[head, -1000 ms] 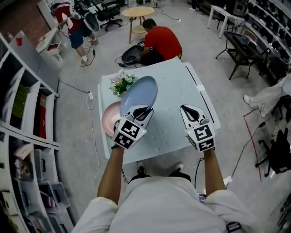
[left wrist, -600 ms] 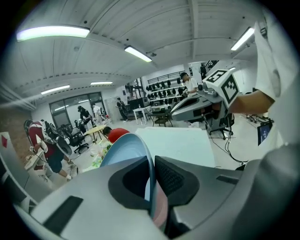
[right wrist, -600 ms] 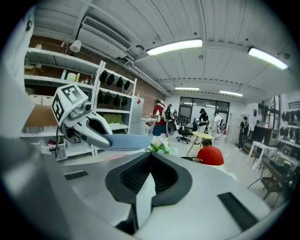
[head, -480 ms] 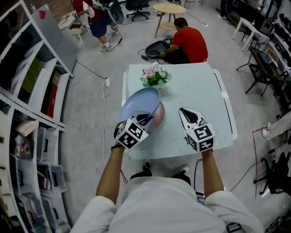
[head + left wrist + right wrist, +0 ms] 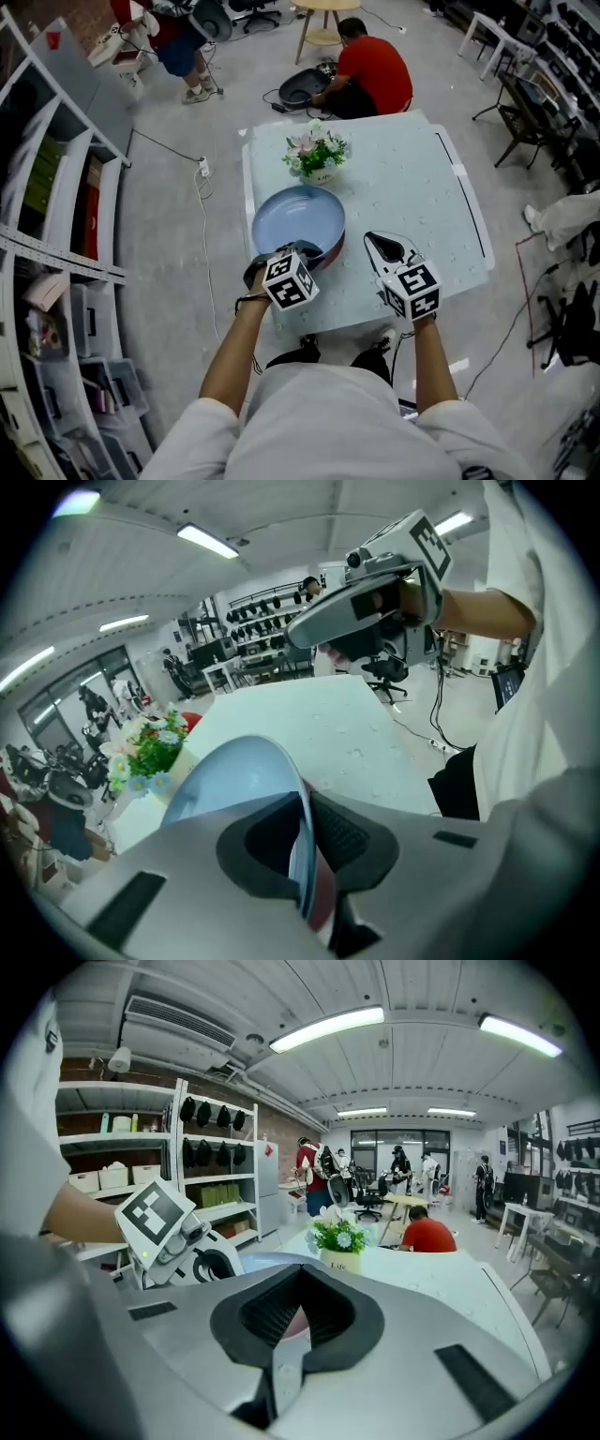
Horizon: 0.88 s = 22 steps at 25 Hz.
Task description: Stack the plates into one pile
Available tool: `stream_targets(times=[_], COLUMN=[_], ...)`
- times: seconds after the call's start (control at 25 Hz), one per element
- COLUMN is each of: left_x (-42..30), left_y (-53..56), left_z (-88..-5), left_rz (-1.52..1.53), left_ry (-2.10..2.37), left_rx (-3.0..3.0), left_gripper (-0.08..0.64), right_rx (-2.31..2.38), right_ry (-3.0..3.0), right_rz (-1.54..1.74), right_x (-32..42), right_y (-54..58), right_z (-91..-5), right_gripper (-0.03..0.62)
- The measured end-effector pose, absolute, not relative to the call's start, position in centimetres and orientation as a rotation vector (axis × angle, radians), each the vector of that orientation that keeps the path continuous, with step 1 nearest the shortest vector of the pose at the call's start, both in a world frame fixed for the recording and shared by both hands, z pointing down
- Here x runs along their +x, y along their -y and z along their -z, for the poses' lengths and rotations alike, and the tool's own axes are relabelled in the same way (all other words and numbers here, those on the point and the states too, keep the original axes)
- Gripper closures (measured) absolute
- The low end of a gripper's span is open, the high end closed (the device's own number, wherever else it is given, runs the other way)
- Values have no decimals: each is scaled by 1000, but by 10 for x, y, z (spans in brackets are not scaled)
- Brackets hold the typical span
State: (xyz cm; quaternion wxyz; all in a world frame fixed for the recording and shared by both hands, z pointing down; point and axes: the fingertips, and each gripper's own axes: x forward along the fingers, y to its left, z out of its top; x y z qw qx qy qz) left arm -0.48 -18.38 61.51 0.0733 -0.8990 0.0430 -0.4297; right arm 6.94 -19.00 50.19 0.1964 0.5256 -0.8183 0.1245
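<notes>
Left claw (image 5: 298, 253) is gripping the near rim of the blue plate (image 5: 298, 218), with the rim sitting edge-on between its pads in the left gripper view. The blue plate is lying over the pink plate (image 5: 336, 246), covering nearly all of it, so only a reddish sliver is showing at the near right side. Whether the two are fully touching is not clear. Both plates are sitting close to the table's (image 5: 412, 187) near left corner. Right claw (image 5: 375, 242) is hanging closed and empty over the near edge, just beside the plates on their right. Flowers (image 5: 317, 150) are standing near the far left corner, apart from the plates. A person (image 5: 375, 70) in red is crouching on the floor beyond the far edge.
</notes>
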Motion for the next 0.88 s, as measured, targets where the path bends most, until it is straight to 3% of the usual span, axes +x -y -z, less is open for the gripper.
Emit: stream_targets(times=[0.52, 0.6, 0.88], left_x=[-11, -13, -17], left_y=[160, 163, 200], left_z=[-673, -675, -622], left_rz=[1499, 1510, 1223], left_ry=[177, 155, -131], left_rx=[-2844, -2887, -3051], left_gripper=[455, 415, 377], right_rx=[1560, 1596, 1673], right_ry=[2144, 2111, 2121], right_rz=[-385, -392, -387], right_x=[94, 102, 140], right_y=[186, 185, 184], right_z=[-528, -531, -514], right_gripper=[578, 578, 578])
